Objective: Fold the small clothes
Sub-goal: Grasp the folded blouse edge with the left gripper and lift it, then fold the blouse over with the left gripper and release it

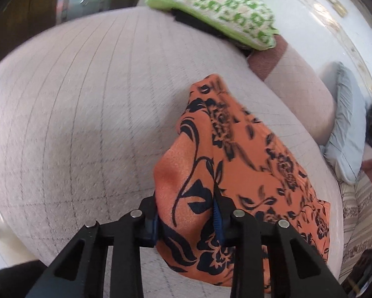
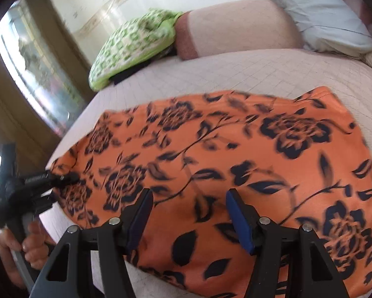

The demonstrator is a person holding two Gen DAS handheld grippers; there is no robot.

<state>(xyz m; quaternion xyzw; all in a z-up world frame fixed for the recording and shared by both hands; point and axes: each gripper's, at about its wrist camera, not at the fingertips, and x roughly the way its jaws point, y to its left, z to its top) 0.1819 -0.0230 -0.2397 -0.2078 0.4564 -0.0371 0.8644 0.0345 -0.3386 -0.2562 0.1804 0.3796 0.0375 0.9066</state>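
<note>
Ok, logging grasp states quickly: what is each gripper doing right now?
Left gripper: shut on the orange floral garment.
Right gripper: open above the garment, holding nothing.

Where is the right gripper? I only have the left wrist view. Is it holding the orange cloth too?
Observer: No. The right gripper is open, jaws apart above the orange floral cloth, gripping nothing.
Operator: How does the cloth lie overall?
Observer: Mostly spread flat across the bedcover, its long side running left to right in the right wrist view.
Operator: Where is my left gripper on it?
Observer: The left gripper pinches the cloth's far-left end, near the bed's edge.
</note>
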